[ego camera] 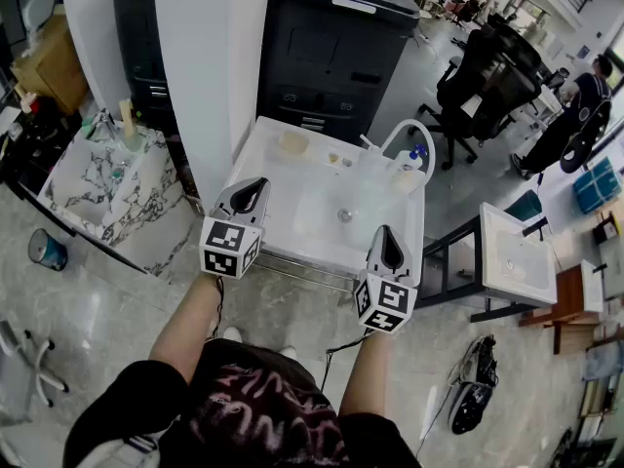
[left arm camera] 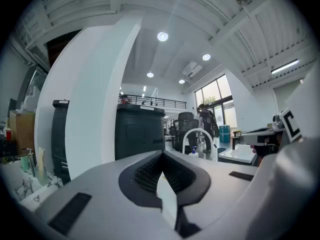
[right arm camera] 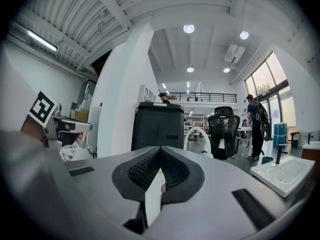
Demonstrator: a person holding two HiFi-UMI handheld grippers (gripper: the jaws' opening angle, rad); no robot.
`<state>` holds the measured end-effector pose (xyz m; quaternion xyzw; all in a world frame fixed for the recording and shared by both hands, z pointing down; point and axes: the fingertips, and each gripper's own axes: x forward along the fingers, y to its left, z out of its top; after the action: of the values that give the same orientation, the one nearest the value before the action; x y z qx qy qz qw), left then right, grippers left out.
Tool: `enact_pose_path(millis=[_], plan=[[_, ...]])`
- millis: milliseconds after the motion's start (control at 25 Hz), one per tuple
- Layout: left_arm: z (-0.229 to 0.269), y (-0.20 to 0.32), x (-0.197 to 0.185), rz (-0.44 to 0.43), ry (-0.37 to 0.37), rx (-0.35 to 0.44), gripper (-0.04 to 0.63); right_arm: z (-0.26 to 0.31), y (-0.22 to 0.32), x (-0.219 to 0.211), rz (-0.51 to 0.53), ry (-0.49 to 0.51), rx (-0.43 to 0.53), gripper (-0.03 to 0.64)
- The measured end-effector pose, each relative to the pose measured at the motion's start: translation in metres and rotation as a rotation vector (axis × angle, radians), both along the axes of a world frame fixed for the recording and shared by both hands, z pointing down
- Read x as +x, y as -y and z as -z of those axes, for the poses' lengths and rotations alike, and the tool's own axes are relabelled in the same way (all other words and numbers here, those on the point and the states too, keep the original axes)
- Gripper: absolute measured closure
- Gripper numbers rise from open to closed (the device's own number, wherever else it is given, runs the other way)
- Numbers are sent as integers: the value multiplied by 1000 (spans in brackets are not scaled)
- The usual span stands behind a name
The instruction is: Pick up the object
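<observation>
At the centre of the head view, a white worktop [ego camera: 310, 203] with a drain [ego camera: 344, 215] carries a round beige object [ego camera: 292, 142] near its far left corner. Seen from above it looks circular, too small to show a long axis or which way it points. Just to its right along the far edge lie a small yellowish piece [ego camera: 334, 160], a white arched tap [ego camera: 404, 129] and a blue-capped bottle [ego camera: 413, 154]. Which of these is the one to be lifted cannot be told. The left gripper [ego camera: 257, 182] hangs over the worktop's near left edge and the right gripper [ego camera: 385, 231] over its near right edge, both well short of the beige object and touching nothing. In the left gripper view the fingers [left arm camera: 145, 171] meet at their tips with nothing clamped; in the right gripper view the fingers [right arm camera: 141, 169] are likewise together and empty. A black cabinet [ego camera: 331, 47] stands behind the worktop at the top of the frame.
</observation>
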<state>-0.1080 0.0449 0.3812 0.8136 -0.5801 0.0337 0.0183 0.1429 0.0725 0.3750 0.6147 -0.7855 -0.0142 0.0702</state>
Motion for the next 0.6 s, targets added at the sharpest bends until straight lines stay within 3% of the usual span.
enact_pose_path(millis=[600], plan=[[3, -7, 0, -16, 19, 6, 581, 3, -7, -2, -23, 0, 2, 601]])
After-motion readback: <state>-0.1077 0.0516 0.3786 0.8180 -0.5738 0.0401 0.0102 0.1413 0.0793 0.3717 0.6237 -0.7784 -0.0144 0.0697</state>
